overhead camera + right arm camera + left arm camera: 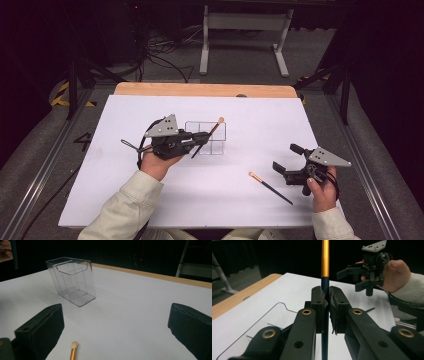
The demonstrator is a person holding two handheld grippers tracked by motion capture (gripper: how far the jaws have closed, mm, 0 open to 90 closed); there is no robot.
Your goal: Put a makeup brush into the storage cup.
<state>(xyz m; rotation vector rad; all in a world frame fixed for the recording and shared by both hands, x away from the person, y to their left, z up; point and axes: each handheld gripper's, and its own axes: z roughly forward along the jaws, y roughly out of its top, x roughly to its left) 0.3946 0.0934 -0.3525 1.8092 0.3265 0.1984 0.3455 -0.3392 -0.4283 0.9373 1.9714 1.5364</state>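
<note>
My left gripper [203, 136] is shut on a brush [212, 131] with a dark handle and a gold ferrule, and holds it slanted above a clear plastic box [216, 146] in the middle of the white table. In the left gripper view the pads clamp the dark handle [325, 287], and the gold ferrule [325, 257] rises straight above them. My right gripper [286, 157] stands open near the table's right side, with nothing between its jaws. A second brush [270, 187] lies flat on the table just left of it. Its pale tip [74, 345] shows between the open right gripper's [115, 326] jaws, with the clear box [71, 280] farther off.
The white sheet [150, 200] covers most of the table, and a wooden strip [200, 90] runs along the far edge. A white metal stand [245, 30] and cables lie on the floor beyond. The other hand and its gripper [368, 272] show far off in the left gripper view.
</note>
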